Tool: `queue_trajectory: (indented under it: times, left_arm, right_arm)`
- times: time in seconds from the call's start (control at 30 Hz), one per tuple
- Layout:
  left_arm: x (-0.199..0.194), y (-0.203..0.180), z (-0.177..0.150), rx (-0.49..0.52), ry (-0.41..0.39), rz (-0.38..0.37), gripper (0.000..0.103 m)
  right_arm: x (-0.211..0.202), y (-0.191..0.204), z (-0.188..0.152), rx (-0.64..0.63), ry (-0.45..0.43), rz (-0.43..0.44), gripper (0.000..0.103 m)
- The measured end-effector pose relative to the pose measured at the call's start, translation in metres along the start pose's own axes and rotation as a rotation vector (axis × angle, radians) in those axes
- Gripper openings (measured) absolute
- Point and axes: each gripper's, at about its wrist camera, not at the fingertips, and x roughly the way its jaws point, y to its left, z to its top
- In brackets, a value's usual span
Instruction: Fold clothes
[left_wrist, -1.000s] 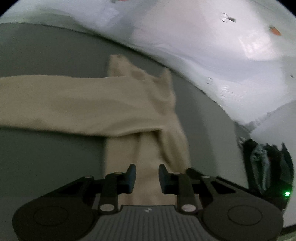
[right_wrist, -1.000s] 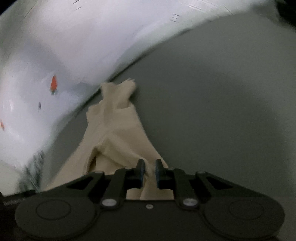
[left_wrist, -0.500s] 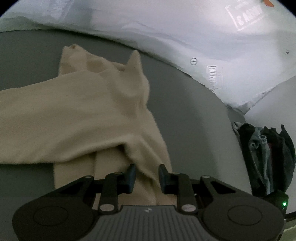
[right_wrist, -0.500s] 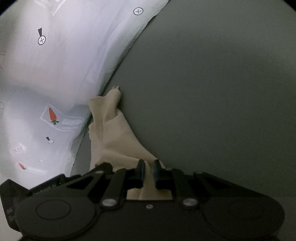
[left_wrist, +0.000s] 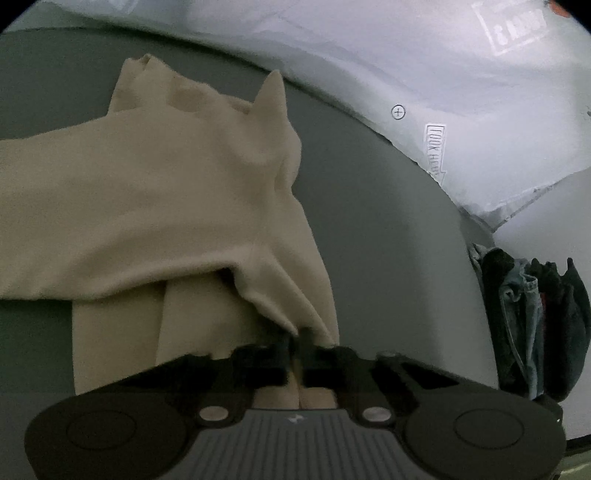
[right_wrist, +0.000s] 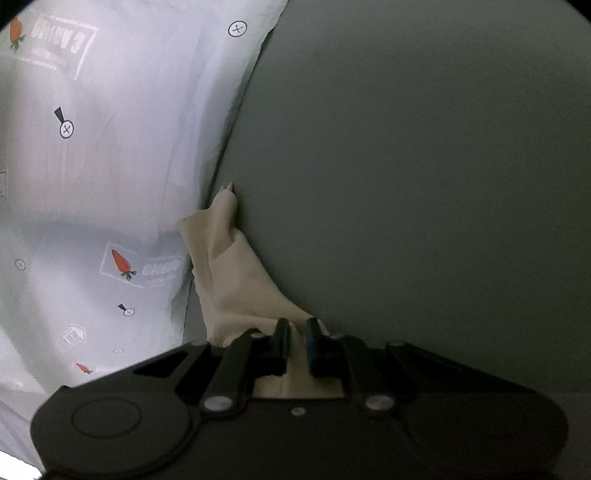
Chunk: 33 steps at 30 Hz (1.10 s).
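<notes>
left hand-held gripper (left_wrist: 295, 341) clamps beige garment (left_wrist: 147, 192) | right hand-held gripper (right_wrist: 296, 332) pinches it | grey table (right_wrist: 424, 166)

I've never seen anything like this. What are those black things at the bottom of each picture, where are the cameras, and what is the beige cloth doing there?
Each black shape is a hand-held gripper with two fingers; a person carries one in each hand, and no robot arm is involved. A wide-angle camera sits on each gripper and looks forward along its fingers, so one picture comes from the left gripper and the other from the right gripper. The beige garment lies partly folded on a grey surface. Both grippers are pinched shut on its cloth. A dark pile of other clothes sits at the surface's edge, and white printed sheeting lies beyond it.
</notes>
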Motion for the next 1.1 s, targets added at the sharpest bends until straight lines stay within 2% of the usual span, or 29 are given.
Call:
queue_trajectory:
  times: [0.13,0.3,0.37,0.47,0.53,0.63,0.73,0.77,0.9,0.97,1.1]
  left_arm:
    - [-0.022,-0.013,0.002,0.040,-0.040,0.014,0.002]
    - [-0.053,-0.013,0.007,0.036,-0.081,0.034,0.002]
    - [-0.050,-0.008,0.006,0.044,-0.074,0.079,0.002]
    - [-0.036,0.008,0.002,-0.006,-0.027,0.143,0.003]
    - [-0.035,0.018,-0.001,-0.032,-0.028,0.144,0.004]
    - [-0.051,0.025,-0.003,-0.038,-0.053,0.116,0.012]
    - [-0.067,0.032,-0.005,-0.044,-0.077,0.089,0.027]
    - [-0.075,0.035,-0.007,-0.046,-0.091,0.095,0.035]
    - [-0.115,0.079,-0.017,-0.154,-0.173,0.207,0.044]
    - [-0.135,0.116,-0.024,-0.273,-0.231,0.265,0.059]
    - [-0.168,0.190,-0.037,-0.576,-0.324,0.376,0.062]
  right_arm:
    - [-0.013,0.016,0.002,-0.088,-0.020,-0.033,0.029]
    - [-0.027,0.034,-0.004,-0.255,-0.023,-0.083,0.028]
    - [-0.024,0.041,-0.012,-0.327,0.001,-0.108,0.028]
    - [-0.015,0.049,-0.023,-0.402,0.035,-0.140,0.028]
    - [-0.005,0.053,-0.028,-0.452,0.062,-0.180,0.028]
    - [0.002,0.056,-0.037,-0.543,0.081,-0.246,0.028]
    - [-0.001,0.054,-0.037,-0.555,0.085,-0.255,0.027]
    - [-0.001,0.053,-0.035,-0.550,0.088,-0.252,0.027]
    - [-0.003,0.055,-0.035,-0.556,0.099,-0.255,0.028]
    - [-0.001,0.059,-0.036,-0.566,0.109,-0.266,0.029]
    - [0.004,0.066,-0.036,-0.576,0.127,-0.285,0.031]
